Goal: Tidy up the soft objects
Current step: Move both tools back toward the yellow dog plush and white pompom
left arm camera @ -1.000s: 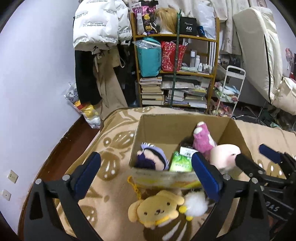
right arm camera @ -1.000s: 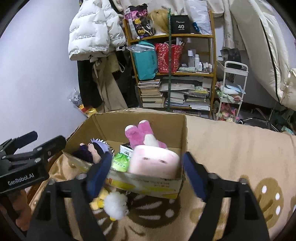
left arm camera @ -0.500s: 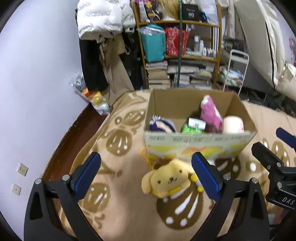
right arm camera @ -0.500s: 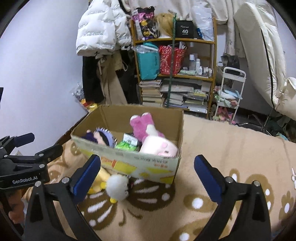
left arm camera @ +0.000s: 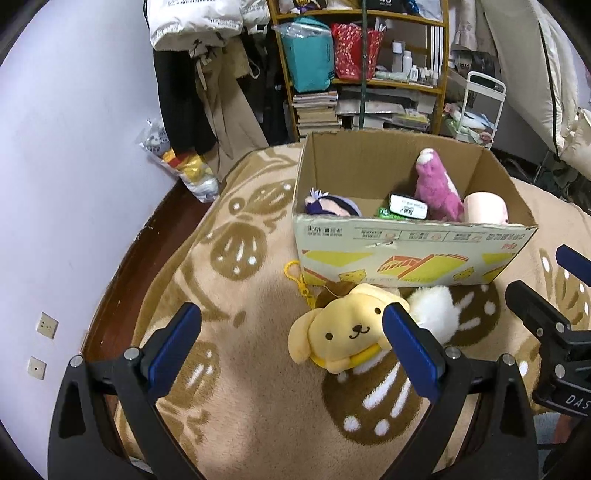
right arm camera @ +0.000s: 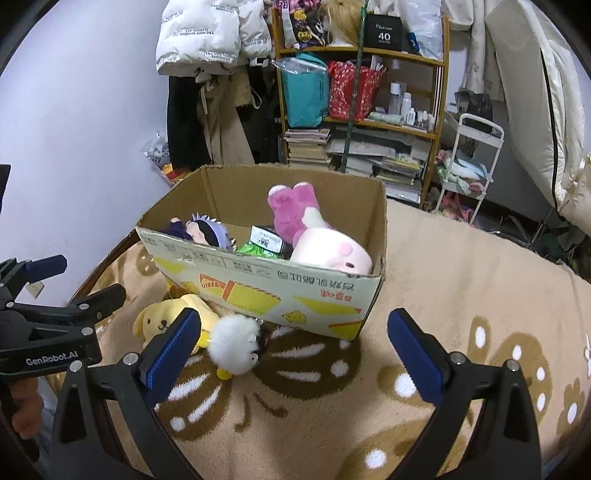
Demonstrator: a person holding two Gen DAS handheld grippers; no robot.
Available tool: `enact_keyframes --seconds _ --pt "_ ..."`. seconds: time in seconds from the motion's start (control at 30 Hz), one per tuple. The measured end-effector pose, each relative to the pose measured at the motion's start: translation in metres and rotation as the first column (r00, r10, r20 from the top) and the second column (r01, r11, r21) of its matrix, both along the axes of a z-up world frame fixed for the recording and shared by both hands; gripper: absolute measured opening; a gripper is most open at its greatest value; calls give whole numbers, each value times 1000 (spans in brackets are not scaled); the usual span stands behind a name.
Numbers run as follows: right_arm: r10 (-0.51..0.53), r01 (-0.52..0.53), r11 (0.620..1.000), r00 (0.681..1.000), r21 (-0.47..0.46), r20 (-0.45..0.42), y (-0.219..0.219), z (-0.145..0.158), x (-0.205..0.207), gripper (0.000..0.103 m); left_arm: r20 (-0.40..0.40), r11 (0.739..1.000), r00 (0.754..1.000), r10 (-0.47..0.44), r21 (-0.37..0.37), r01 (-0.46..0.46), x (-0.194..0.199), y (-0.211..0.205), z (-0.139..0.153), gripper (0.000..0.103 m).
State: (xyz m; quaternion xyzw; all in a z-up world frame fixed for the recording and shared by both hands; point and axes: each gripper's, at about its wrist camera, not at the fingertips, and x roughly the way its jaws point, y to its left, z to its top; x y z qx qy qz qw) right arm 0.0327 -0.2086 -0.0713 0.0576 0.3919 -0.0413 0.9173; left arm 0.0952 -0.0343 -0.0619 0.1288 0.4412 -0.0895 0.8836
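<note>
Lower centre of the left view, the yellow plush dog (left arm camera: 345, 334) lies outside the brown cardboard box (left arm camera: 406, 251); light, squashy, best pinched across its head; left gripper (left arm camera: 291, 349) and right gripper (right arm camera: 293, 350) gape empty

A wooden shelf (right arm camera: 369, 122) with stacked books (right arm camera: 308, 146) stands behind; a white puffy jacket (right arm camera: 207, 33) hangs beside it.
</note>
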Motion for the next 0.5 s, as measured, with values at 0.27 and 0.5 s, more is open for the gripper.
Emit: enact_keyframes --seconds 0.27,0.5 --pt "18 -18 1000 998 8 -55 6 -16 13 103 -27 1000 1000 -5 11 5 10 -5 -14 97" --pt "29 -29 1000 996 5 -89 9 -27 21 103 -46 1000 999 -2 0 2 22 -9 -23 97"
